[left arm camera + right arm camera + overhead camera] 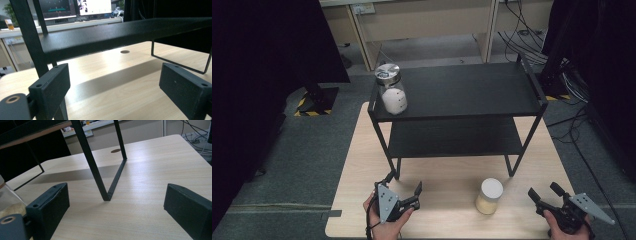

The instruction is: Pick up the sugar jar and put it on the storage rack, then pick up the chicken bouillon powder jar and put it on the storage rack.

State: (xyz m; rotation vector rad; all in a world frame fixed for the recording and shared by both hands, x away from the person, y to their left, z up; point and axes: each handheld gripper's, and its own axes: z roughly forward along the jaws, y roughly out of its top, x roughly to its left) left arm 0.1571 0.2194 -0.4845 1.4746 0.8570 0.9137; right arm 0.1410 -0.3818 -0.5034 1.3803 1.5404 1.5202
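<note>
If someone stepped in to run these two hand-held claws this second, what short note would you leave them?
Left gripper: open, holding nothing, near the black metal two-tier shelf's front left leg.
Right gripper: open, holding nothing, at the light wooden table's front right.
Clear jar with pale lid and beige powder: stands on the table between the grippers, nearer the right one, untouched.
Clear jar with silver lid and white contents: on the shelf's top tier, left end.
Done: one jar appears shelved.
Left: probably grasp the beige jar and shelve it too.

Grey carpet floor (pixel 312 145), dark curtains (pixel 257 50)
</note>
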